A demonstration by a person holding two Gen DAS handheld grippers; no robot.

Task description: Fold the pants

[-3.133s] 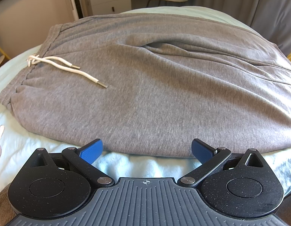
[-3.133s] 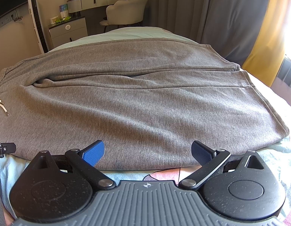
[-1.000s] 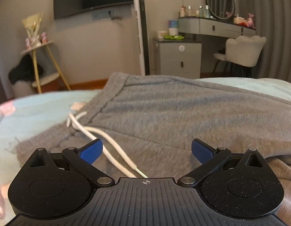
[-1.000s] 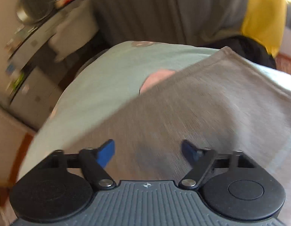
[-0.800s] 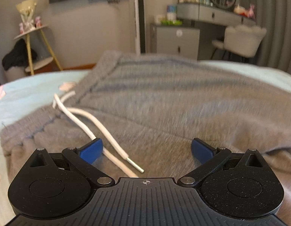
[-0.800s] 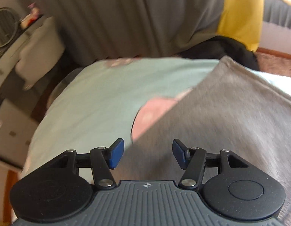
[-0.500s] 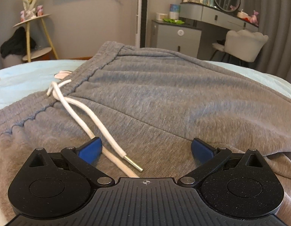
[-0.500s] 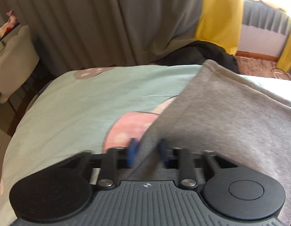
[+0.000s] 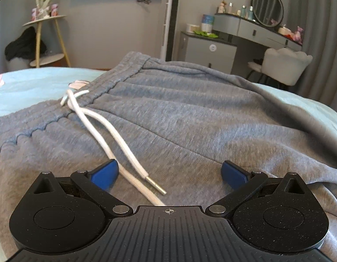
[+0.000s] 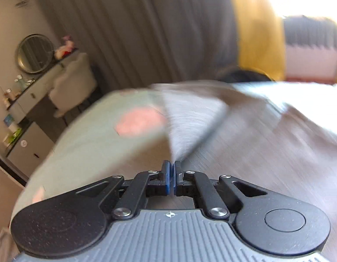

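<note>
While the grey cotton-knit pants (image 9: pixel 190 118) lie spread across the pale mint bedsheet (image 9: pixel 26 87), the two hands are at different stages of the fold. The right gripper (image 10: pixel 171 174) has its blue pads pressed together on a thin edge of the grey fabric (image 10: pixel 190 118), and a sheet of cloth rises from the pinch, clear of the bed. That view is badly smeared, so which part of the pants this is I cannot say for sure; it looks like a hem or leg end, well away from the waist.

Over on the other side, the left gripper (image 9: pixel 168 172) sits low above the upper front of the pants, jaws spread wide, gripping nothing. The white drawstring cord (image 9: pixel 107 131) runs down from the gathered elastic waistband (image 9: pixel 85 100) and passes just beside the left blue pad (image 9: pixel 105 172), its metal tip (image 9: pixel 156 187) lying between the open fingers.

My read: this is the opening fold, with the right side's grasp made and the left not yet committed. The next move calls for the left gripper to pin or pinch cloth near the waist, ideally missing that loose cord, so the right can carry its end across without dragging the whole garment. Soft knit like this will likely sag and bunch if pulled one-handed.
</note>
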